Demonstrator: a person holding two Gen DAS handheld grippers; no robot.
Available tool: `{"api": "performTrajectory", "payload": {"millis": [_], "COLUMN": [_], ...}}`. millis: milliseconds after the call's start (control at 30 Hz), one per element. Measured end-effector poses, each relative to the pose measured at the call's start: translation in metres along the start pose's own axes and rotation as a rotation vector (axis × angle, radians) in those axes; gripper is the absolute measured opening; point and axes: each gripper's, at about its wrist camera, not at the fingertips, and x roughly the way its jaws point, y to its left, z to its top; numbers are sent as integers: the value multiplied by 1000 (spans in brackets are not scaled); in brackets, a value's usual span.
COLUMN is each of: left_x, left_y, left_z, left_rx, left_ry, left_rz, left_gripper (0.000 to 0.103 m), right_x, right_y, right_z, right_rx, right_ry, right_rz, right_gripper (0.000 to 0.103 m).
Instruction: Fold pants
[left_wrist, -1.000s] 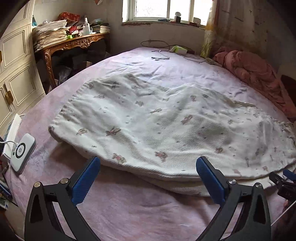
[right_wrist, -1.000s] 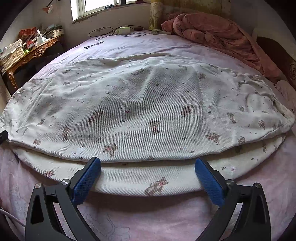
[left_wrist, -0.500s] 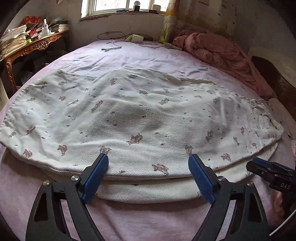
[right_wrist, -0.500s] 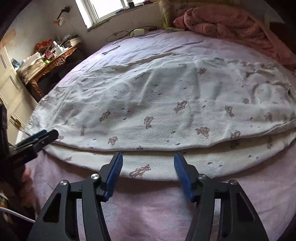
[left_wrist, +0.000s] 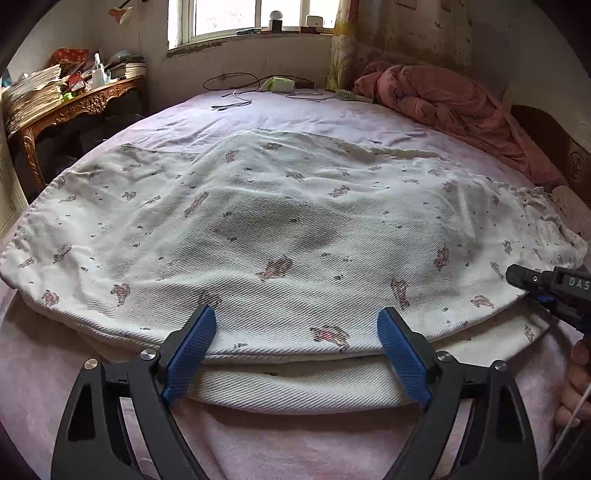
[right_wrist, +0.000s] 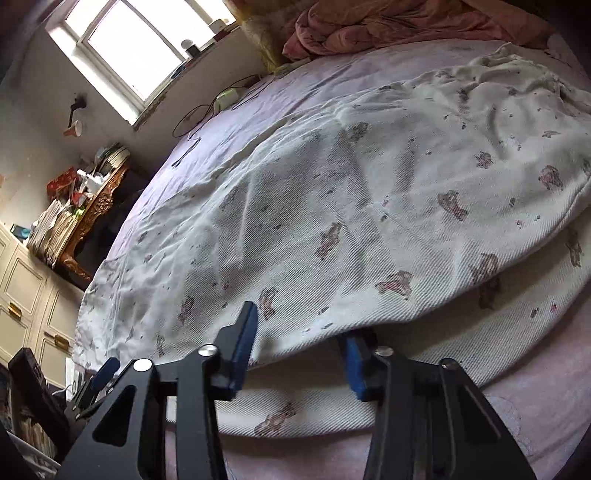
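Observation:
White pants (left_wrist: 280, 236) with small pink prints lie folded lengthwise, one leg on the other, on a pink bed; they also fill the right wrist view (right_wrist: 369, 206). My left gripper (left_wrist: 295, 332) is open, its blue pads over the pants' near edge. My right gripper (right_wrist: 299, 332) is open at the near edge too, tilted, with its right pad tucked under the top layer's edge. The right gripper also shows at the left wrist view's right edge (left_wrist: 550, 291), and the left gripper's blue tip shows low left in the right wrist view (right_wrist: 103, 371).
A crumpled pink quilt (left_wrist: 454, 107) lies at the bed's far right. Cables and a small green box (left_wrist: 280, 84) lie at the far end below the window. A carved wooden table (left_wrist: 74, 107) piled with papers stands left. White cabinets (right_wrist: 26, 314) stand beyond the bed's left side.
Both grippers moved in closer to the pants' near edge. The right gripper tilted, swung its view left and slid one pad under the top layer.

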Motion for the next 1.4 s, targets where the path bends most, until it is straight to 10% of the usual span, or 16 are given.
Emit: {"api": "performTrajectory", "payload": {"millis": [333,1000,1167,1400], "left_x": [-24,-32,-19,-17], "left_y": [4,8,-13,-55], "left_z": [5,26,31,49], "left_rx": [-23,23,81,159], "left_ry": [-14,-39,-30,-64], "left_rz": [-28,-30,-31,-68], "left_gripper": [89,89,89,102], "right_x": [-45,-41,-62,-104], "right_y": [36,8,11,-25], "right_z": [-18,-50,-47,-18], "right_rx": [-173,-124,-198,-261], "right_ry": [-159,-38,-66,-141], "right_rz": [-136,-134,-198,-346], "right_gripper": [5,8,63,72]}}
